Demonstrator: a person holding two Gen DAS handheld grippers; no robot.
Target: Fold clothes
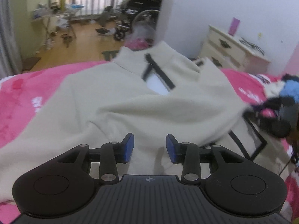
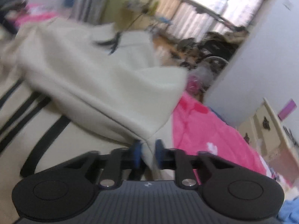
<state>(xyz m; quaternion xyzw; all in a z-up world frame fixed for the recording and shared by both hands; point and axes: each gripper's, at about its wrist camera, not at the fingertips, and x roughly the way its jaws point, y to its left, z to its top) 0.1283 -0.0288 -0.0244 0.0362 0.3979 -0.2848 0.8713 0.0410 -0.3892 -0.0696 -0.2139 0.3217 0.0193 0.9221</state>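
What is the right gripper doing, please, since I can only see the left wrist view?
Observer: The right gripper has a corner of the cream fleece jacket between its fingers.
Operator: Is that corner lying flat?
Observer: No, it is lifted, with the cloth stretched up from the rest of the jacket.
Operator: What lies beside it?
Observer: The pink bedspread, just right of the gripper.

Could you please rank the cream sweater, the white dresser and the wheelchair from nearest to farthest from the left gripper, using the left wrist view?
From the left gripper:
1. Cream sweater, directly under the fingers on the pink bedspread.
2. White dresser, right, beyond the bed.
3. Wheelchair, far back, centre.
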